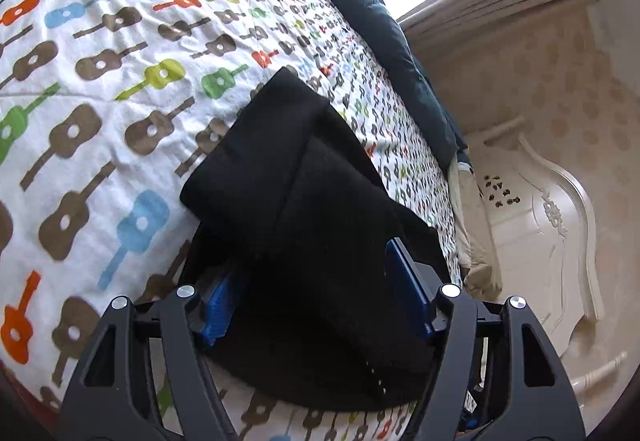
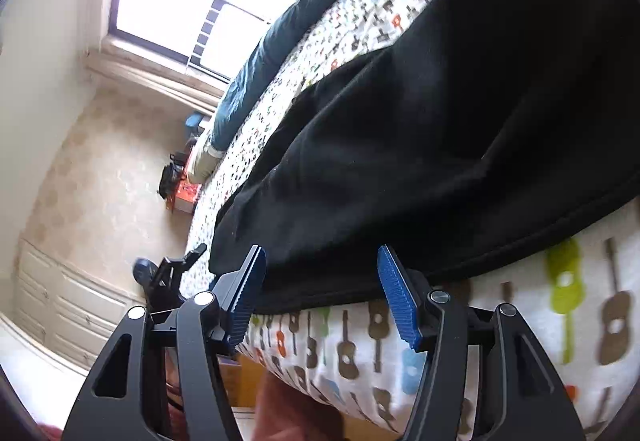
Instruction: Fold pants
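Note:
Black pants [image 1: 296,193] lie folded in layers on a bed with a guitar-print sheet [image 1: 100,41]. My left gripper [image 1: 316,293] is open, its blue pads [image 1: 218,307] either side of the near end of the pants, with cloth bunched between them. In the right wrist view the pants [image 2: 440,121] stretch along the bed's near edge. My right gripper [image 2: 320,289] is open at the pants' hem, pads [image 2: 394,289] apart, nothing held. The left gripper [image 2: 172,273] shows small at the far end.
A dark teal blanket [image 1: 384,25] lies along the far side of the bed. A cream headboard [image 1: 560,225] and wallpapered wall stand beyond. A bright window [image 2: 180,1], white drawers [image 2: 68,305] and an orange box [image 2: 186,197] are on the room side.

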{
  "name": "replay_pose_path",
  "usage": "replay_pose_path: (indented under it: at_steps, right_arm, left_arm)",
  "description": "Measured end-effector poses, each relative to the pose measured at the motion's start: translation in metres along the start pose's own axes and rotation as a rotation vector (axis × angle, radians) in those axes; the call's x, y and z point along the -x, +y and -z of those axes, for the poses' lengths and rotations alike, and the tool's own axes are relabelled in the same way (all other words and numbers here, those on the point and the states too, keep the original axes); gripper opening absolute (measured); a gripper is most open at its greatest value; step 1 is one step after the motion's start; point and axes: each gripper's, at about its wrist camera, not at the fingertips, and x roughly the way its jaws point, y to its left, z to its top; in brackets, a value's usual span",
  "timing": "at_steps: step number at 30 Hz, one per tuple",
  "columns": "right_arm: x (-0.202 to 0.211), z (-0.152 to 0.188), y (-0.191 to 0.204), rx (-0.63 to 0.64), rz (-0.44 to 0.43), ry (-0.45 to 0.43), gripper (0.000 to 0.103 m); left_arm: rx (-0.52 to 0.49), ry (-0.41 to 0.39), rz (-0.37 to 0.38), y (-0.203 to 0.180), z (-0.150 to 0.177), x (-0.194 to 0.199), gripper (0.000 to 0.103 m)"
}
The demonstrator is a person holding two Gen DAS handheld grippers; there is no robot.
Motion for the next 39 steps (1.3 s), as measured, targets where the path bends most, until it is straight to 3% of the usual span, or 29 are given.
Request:
replay_pose_path:
  at_steps: [4,6,9,11,15,20,26,29,31,33,35,37,39]
  right_arm:
    - [-0.01,-0.003,-0.009,-0.107,-0.039,-0.05,0.058]
    - [-0.014,-0.003,-0.014,-0.171,-0.05,-0.087,0.057]
    - [-0.015,-0.005,-0.017,-0.196,-0.007,-0.129,0.041]
    - [-0.019,-0.007,-0.017,-0.184,0.023,-0.117,0.011]
    - [0.002,-0.012,-0.006,-0.131,0.018,-0.162,0.007]
    - [0.028,-0.009,0.017,-0.009,0.036,-0.189,0.007]
    - [0.014,0.007,-0.016,-0.028,0.105,-0.13,0.007]
    - [0.01,0.009,-0.032,-0.059,0.067,-0.129,0.007]
    - [0.01,0.007,-0.034,-0.074,0.038,-0.11,0.009]
    - [0.015,0.005,-0.035,-0.084,0.022,-0.087,0.013]
    - [0.028,0.004,-0.036,-0.089,0.023,-0.075,0.025]
    - [0.049,0.001,-0.038,-0.08,0.048,-0.104,0.034]
    - [0.078,-0.008,-0.043,-0.067,0.078,-0.159,0.034]
  left_arm:
    - [-0.011,-0.01,-0.021,-0.004,0.0,-0.002,0.064]
    - [-0.035,-0.006,-0.033,-0.008,0.001,-0.004,0.045]
    - [-0.086,0.0,-0.076,-0.012,0.004,-0.008,0.029]
    - [-0.126,0.0,-0.099,-0.016,0.006,-0.008,0.019]
    - [-0.151,-0.004,-0.056,-0.026,0.008,0.003,0.009]
    - [-0.15,-0.006,-0.038,-0.03,0.022,0.017,0.009]
    - [-0.086,0.046,-0.037,0.006,0.04,0.004,0.011]
    - [-0.053,0.051,0.019,0.014,0.037,0.007,0.012]
    - [-0.094,0.041,0.0,0.008,0.04,0.013,0.015]
    - [-0.174,0.038,-0.036,-0.003,0.046,0.02,0.027]
    - [-0.241,0.051,-0.05,-0.015,0.056,0.028,0.039]
    - [-0.291,0.06,-0.056,-0.028,0.066,0.038,0.045]
    - [-0.311,0.063,-0.048,-0.04,0.069,0.045,0.056]
